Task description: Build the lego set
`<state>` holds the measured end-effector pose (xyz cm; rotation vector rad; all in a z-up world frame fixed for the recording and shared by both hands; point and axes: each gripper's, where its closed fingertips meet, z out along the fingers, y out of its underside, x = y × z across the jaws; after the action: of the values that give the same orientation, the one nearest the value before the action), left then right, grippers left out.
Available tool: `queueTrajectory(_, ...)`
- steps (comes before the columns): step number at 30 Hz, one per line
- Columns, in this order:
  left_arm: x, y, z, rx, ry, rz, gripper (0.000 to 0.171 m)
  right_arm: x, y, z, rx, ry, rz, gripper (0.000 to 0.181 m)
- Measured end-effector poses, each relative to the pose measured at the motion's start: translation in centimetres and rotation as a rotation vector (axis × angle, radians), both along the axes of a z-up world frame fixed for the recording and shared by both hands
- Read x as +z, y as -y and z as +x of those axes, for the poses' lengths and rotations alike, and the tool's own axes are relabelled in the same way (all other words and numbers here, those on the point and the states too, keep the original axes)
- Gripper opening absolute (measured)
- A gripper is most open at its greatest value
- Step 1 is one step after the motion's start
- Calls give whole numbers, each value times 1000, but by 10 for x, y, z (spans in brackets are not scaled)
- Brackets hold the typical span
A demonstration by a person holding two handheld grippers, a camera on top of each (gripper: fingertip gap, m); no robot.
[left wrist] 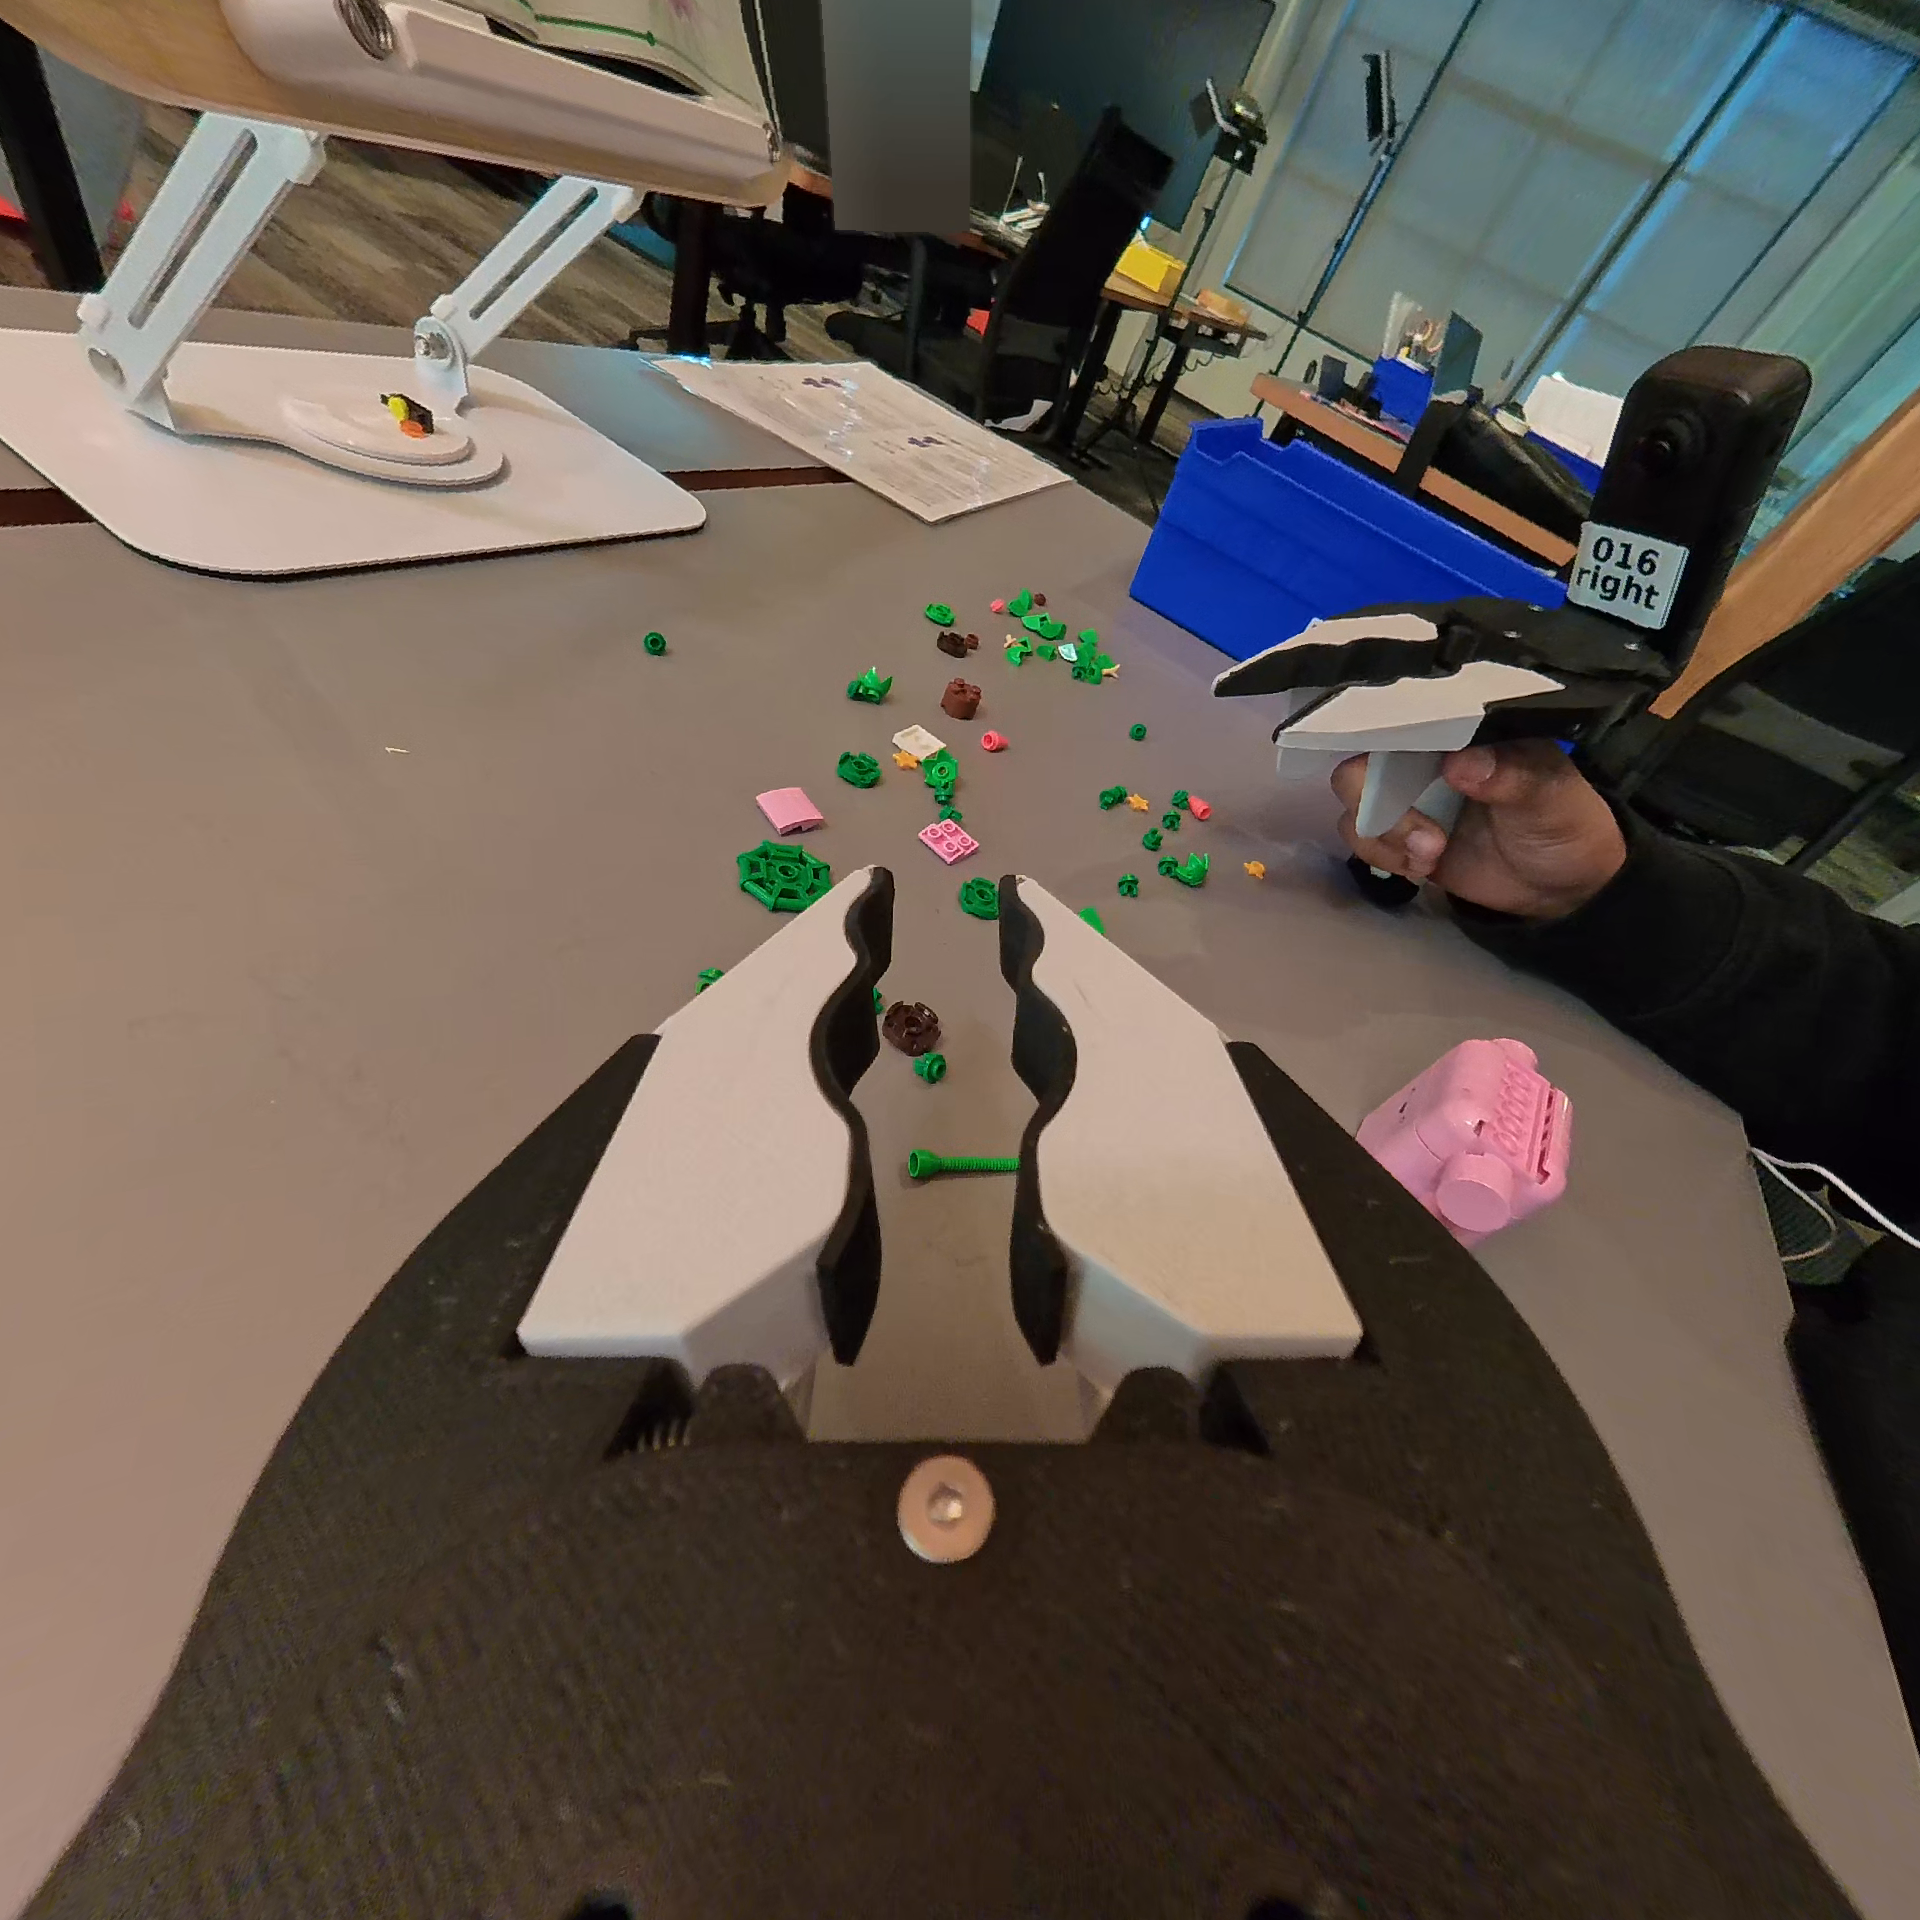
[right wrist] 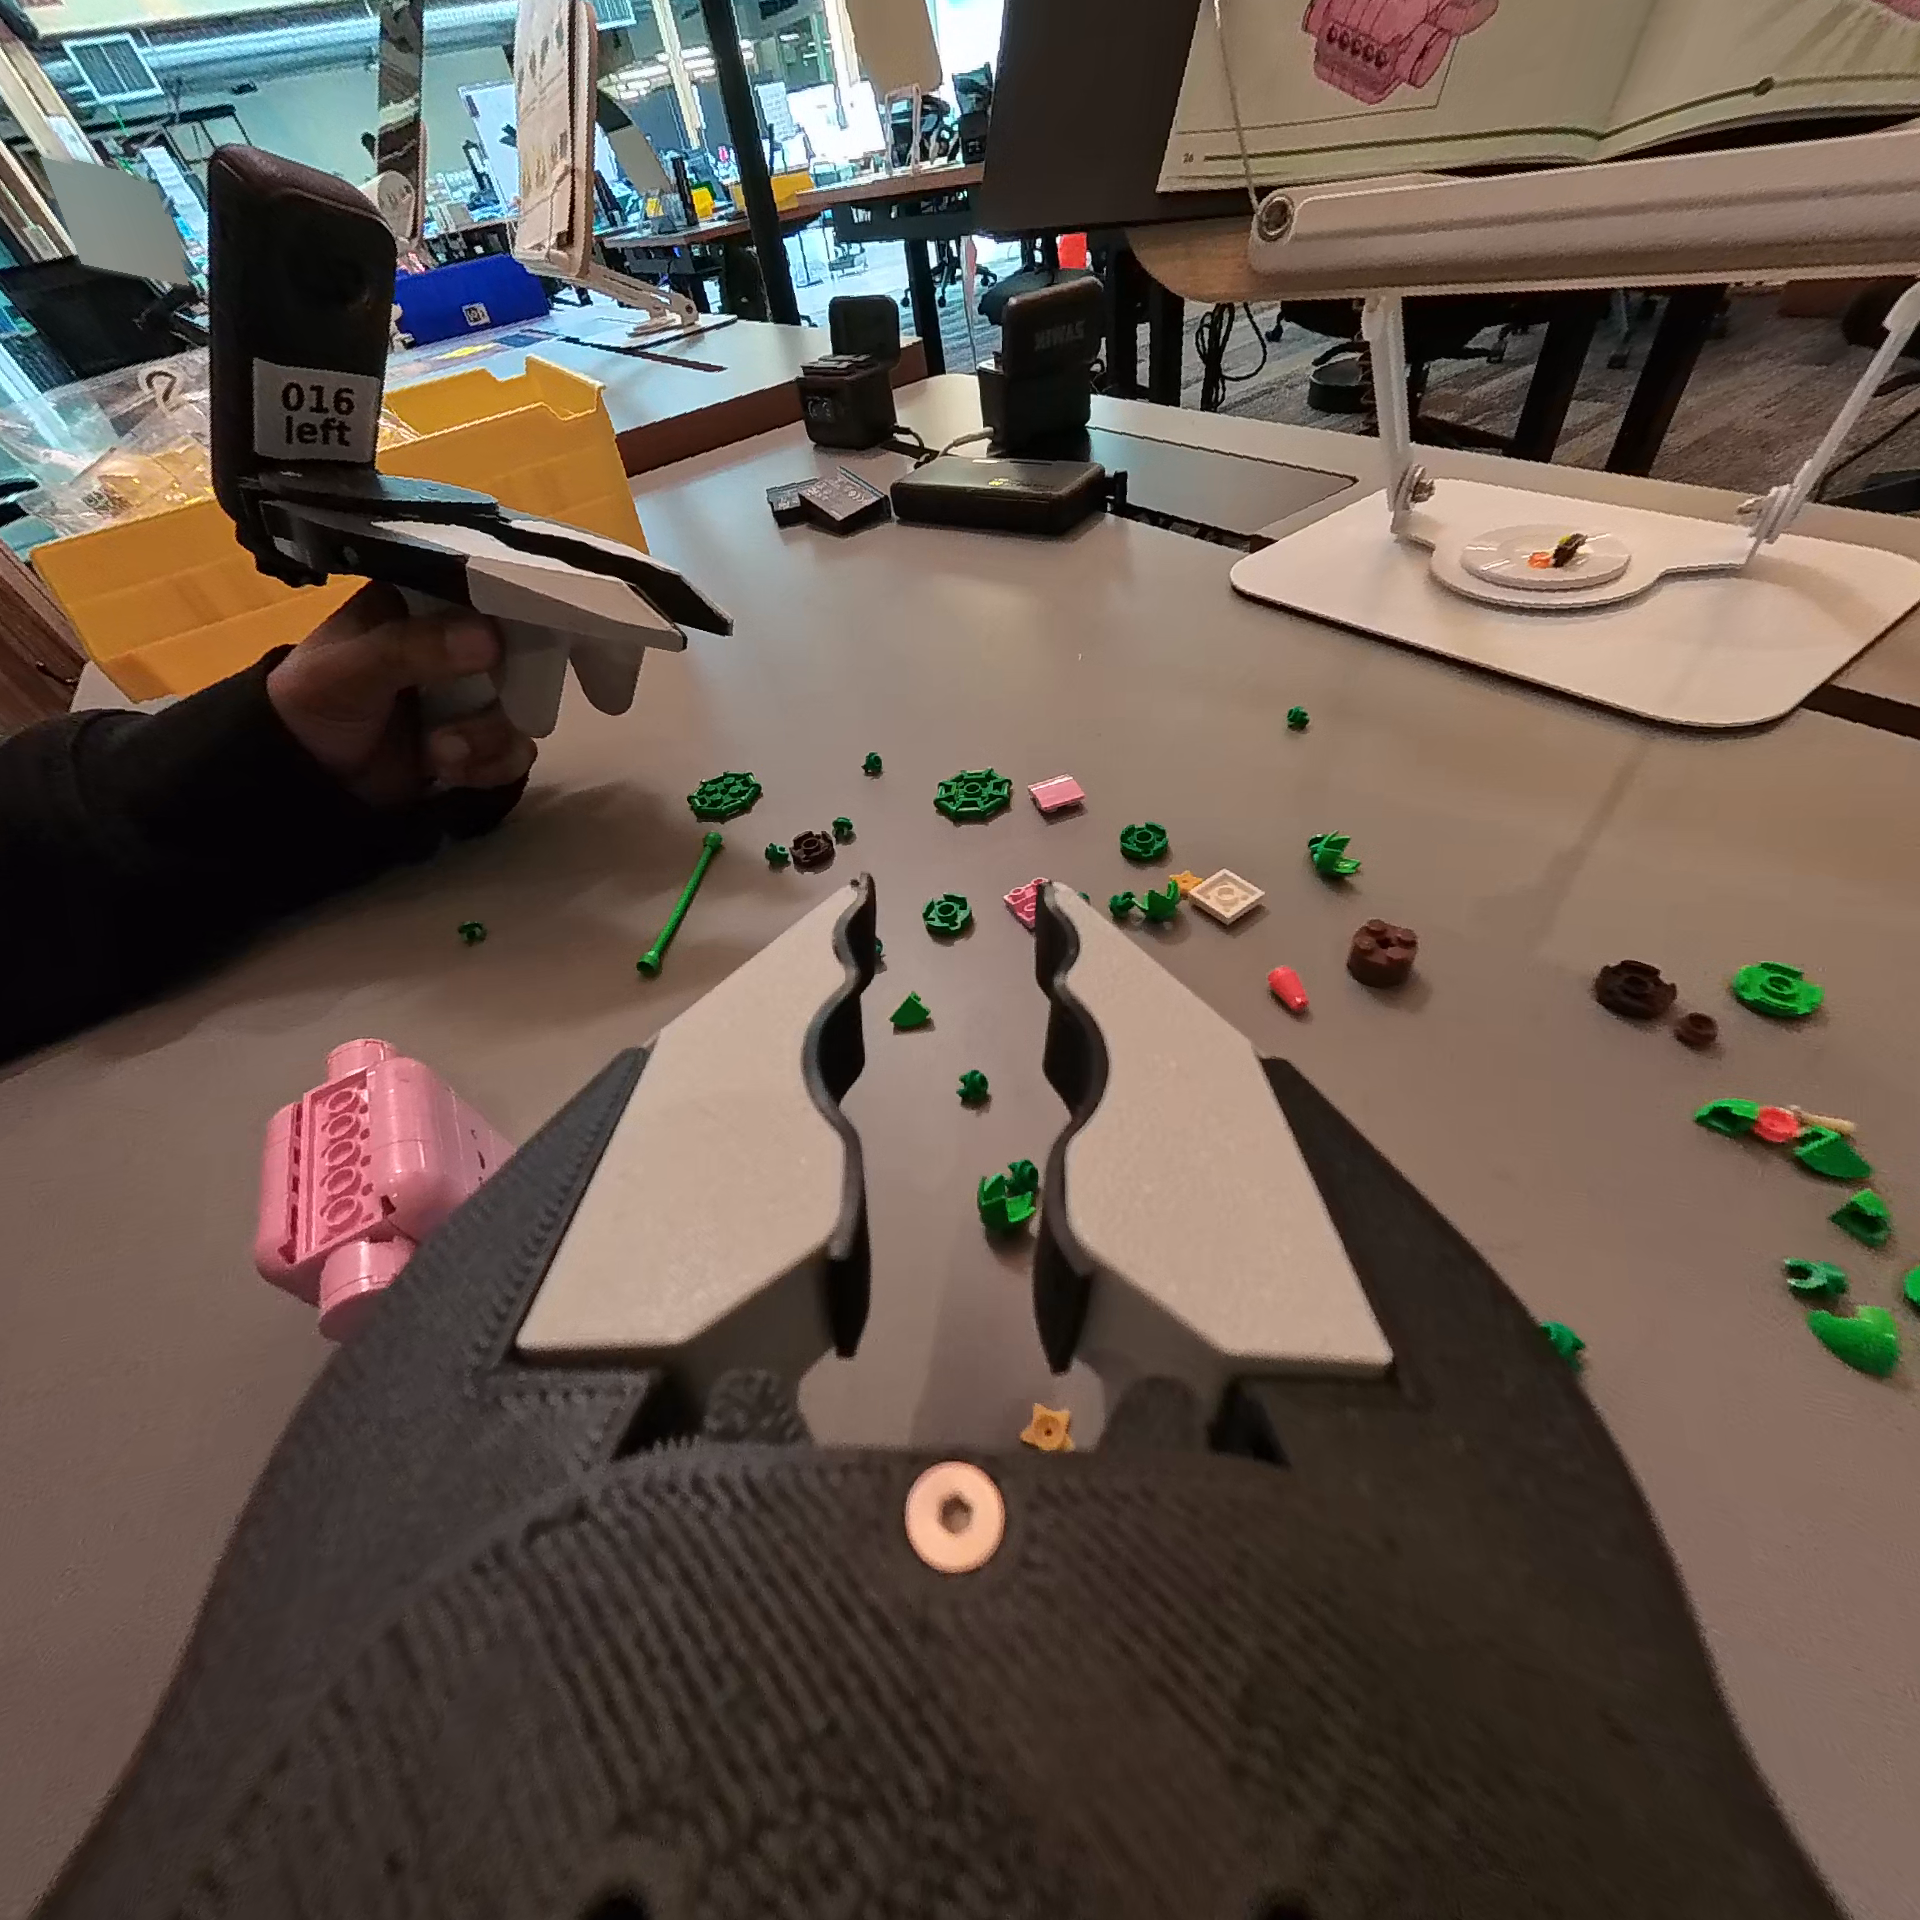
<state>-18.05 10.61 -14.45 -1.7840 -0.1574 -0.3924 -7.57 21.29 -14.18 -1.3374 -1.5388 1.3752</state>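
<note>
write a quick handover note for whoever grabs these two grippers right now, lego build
Left gripper: open, empty, above the table.
Right gripper: open, empty, also raised.
Pink built block: lies on the grey table, near side, between the two grippers.
Loose pieces: mostly green, some brown and pink, scattered mid-table; a green rod lies nearest the left gripper.
Instruction book: open on the white stand.
Done: the pink block looks assembled.
Left: nearly all the small pieces are still unattached.
</note>
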Motion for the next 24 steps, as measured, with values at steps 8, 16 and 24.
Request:
queueTrajectory(8,0,0,0,0,4,-2,16,0,0,0,0,2,-2,29)
queueTrajectory(16,-1,1,-1,-2,6,-7,17,-2,-2,-2,-6,9,-3,29)
queueTrajectory(24,3,-15,-37,16,-67,-93,16,-1,-6,-5,-12,13,-46,29)
